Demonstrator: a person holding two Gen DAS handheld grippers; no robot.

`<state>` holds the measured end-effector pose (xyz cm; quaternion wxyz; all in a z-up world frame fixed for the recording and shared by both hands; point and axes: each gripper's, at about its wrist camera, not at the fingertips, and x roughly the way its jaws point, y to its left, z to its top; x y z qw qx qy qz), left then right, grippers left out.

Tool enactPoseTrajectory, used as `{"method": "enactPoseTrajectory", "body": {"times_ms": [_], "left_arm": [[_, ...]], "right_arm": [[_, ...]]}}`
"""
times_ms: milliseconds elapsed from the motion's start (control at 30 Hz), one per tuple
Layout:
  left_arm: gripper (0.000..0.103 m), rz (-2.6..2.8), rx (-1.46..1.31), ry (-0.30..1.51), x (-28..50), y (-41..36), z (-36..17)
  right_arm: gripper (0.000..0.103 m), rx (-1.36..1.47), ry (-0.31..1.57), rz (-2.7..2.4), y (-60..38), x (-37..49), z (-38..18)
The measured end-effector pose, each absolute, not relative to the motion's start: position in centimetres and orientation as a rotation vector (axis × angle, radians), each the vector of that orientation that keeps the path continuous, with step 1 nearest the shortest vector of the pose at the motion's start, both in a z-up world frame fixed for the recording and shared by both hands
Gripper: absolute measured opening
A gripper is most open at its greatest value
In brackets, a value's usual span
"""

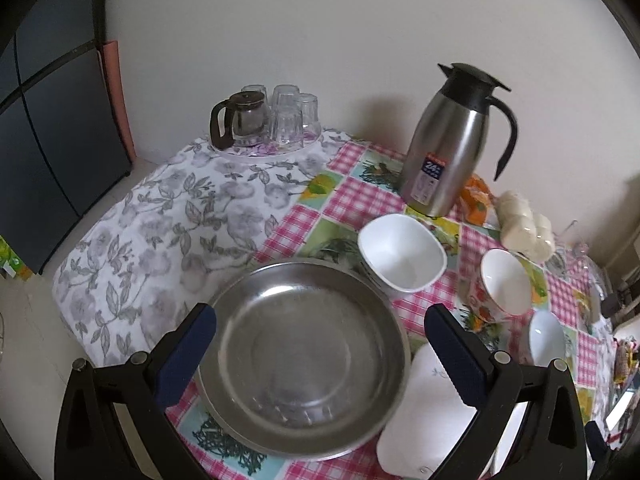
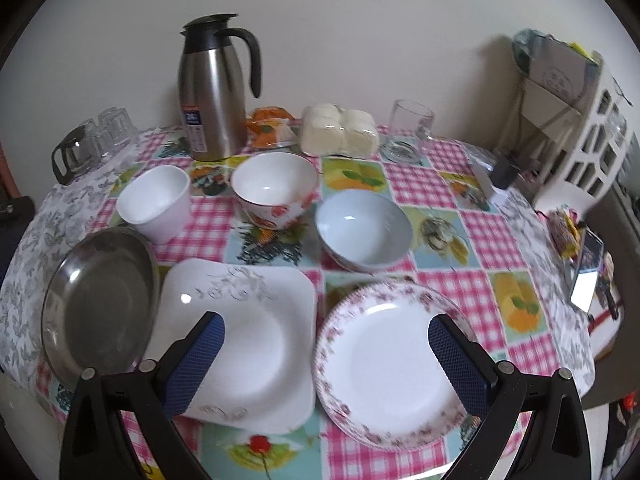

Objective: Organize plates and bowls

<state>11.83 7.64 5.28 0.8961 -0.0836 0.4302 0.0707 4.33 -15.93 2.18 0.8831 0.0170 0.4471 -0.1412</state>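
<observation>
**Both grippers wide open, nothing picked up yet**

So the dishes were all laid out flat on the checked tablecloth [image 2: 432, 184], plates in front, bowls behind, which looked like a starting layout to me. The left gripper [image 1: 320, 344] hung over the steel plate [image 1: 304, 360] with its jaws spread wide and empty. The right gripper [image 2: 326, 360] was just as wide and empty, sitting over the gap between the square white plate [image 2: 256, 336] and the floral-rimmed round plate [image 2: 384, 364].

Behind those sat the square white bowl [image 2: 156, 204], the strawberry-print bowl [image 2: 274, 192] and the pale blue bowl [image 2: 362, 228], each apart from the others, so stacking seemed doable.

Stuff in the way: the steel thermos jug [image 2: 214, 92] stood just behind the bowls, plus a pack of white buns [image 2: 340, 130], a glass mug [image 2: 412, 120] and a phone [image 2: 588, 276] off to the right. The steel plate's edge touched or overlapped the square plate, can't tell which.
</observation>
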Motion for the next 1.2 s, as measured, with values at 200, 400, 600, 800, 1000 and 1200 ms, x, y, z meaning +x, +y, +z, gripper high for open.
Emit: {"method": "enactPoseTrajectory", "body": {"times_ms": [200, 400, 600, 800, 1000, 1200], "left_arm": [[0.103, 0.213, -0.163, 0.915, 13.6, 8.3, 4.7], [0.103, 0.237, -0.241, 0.913, 14.3, 10.6, 3.2], [0.103, 0.252, -0.275, 0.965, 14.8, 13.4, 1.1], [0.103, 0.241, -0.376, 0.994, 15.0, 16.3, -0.1], [0.103, 0.324, -0.386, 0.998, 14.4, 18.7, -1.0], [0.103, 0.364, -0.424, 1.093, 14.7, 19.8, -4.7]], "right_arm": [[0.103, 0.002, 0.948, -0.251, -13.8, 6.7, 1.6], [0.103, 0.012, 0.965, -0.207, -13.3, 8.4, 0.6], [0.103, 0.035, 0.981, -0.150, -12.2, 10.2, -0.5], [0.103, 0.031, 0.967, -0.050, -9.9, 10.4, -2.3], [0.103, 0.074, 0.988, 0.018, -8.5, 10.5, -3.9], [0.103, 0.088, 0.995, 0.050, -7.2, 10.8, -5.3]]}}
